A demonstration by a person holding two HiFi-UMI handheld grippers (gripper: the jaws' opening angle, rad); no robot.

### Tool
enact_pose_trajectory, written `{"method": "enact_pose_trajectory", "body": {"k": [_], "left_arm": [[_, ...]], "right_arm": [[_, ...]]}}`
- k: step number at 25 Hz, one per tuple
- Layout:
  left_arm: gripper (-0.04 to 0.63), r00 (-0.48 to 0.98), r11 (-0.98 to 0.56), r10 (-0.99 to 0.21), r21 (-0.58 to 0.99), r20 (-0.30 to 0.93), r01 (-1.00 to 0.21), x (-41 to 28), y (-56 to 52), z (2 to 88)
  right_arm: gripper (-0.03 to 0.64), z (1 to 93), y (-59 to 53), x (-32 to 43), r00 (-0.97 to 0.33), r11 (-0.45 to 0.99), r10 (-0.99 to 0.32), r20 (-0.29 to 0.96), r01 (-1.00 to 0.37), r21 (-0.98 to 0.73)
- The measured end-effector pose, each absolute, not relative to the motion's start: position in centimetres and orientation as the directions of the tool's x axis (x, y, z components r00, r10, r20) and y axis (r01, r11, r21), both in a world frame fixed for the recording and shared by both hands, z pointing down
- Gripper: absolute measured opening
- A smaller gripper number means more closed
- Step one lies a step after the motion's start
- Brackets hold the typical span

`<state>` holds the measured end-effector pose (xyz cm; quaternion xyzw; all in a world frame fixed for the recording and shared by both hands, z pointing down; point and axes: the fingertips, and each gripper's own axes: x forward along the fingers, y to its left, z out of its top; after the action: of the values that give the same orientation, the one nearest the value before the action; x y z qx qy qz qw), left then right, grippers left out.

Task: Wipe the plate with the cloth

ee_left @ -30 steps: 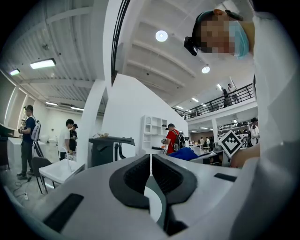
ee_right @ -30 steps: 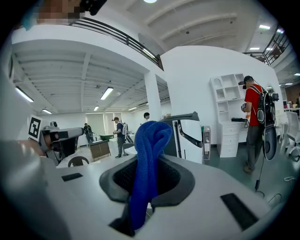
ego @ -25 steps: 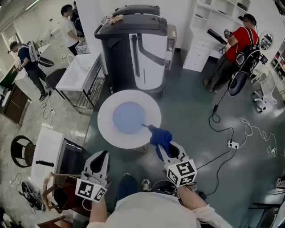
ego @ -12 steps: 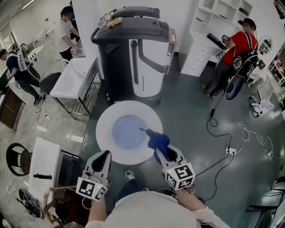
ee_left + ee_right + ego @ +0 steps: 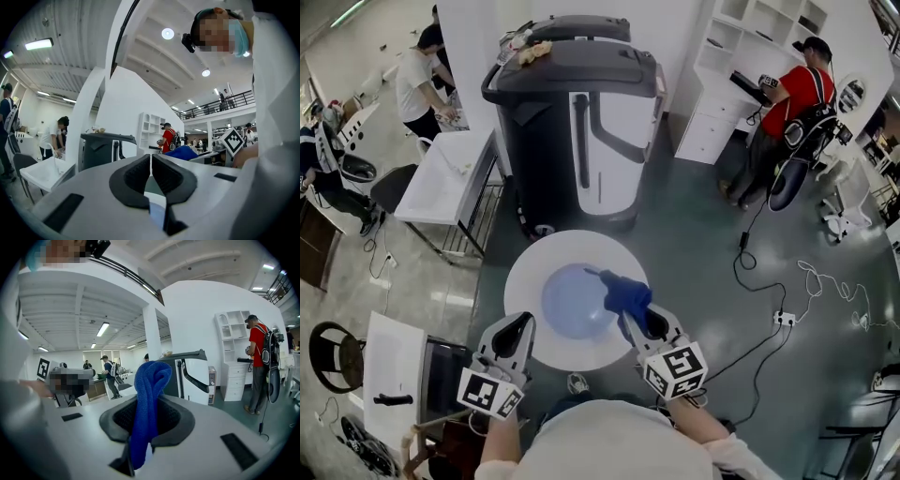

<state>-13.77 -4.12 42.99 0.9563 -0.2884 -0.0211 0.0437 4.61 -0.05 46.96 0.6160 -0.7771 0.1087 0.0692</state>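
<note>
A light blue plate (image 5: pixel 572 302) lies in the middle of a small round white table (image 5: pixel 528 272). My right gripper (image 5: pixel 630 315) is shut on a blue cloth (image 5: pixel 624 292), which hangs over the plate's right rim. In the right gripper view the cloth (image 5: pixel 149 380) stands up from between the jaws of that gripper (image 5: pixel 145 420). My left gripper (image 5: pixel 518 328) is shut with nothing in it, at the table's near left edge, beside the plate. Its jaws meet in the left gripper view (image 5: pixel 150 169), where the cloth (image 5: pixel 182 152) shows to the right.
A big dark grey and white machine (image 5: pixel 581 103) stands just behind the table. A white desk (image 5: pixel 441 169) and a low white cabinet (image 5: pixel 389 352) are on the left. White shelves (image 5: pixel 741 56), a person in red (image 5: pixel 792 94) and floor cables (image 5: pixel 797 295) are on the right.
The table and plate have come closer. Both grippers moved forward: the cloth went from the table's near right edge to over the plate's right rim, and the left gripper reached the table's edge.
</note>
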Motion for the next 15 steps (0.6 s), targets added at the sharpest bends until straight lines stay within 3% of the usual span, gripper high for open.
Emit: {"method": "enact_pose_trajectory", "body": {"k": [15], "left_arm": [[0.04, 0.78, -0.771, -0.626, 0.134, 0.019, -0.622, -12.9, -6.4, 44.5]], "right_arm": [[0.084, 47.7, -4.3, 5.0, -0.333, 0.32, -0.907, 0.26, -0.943, -0.092]]}}
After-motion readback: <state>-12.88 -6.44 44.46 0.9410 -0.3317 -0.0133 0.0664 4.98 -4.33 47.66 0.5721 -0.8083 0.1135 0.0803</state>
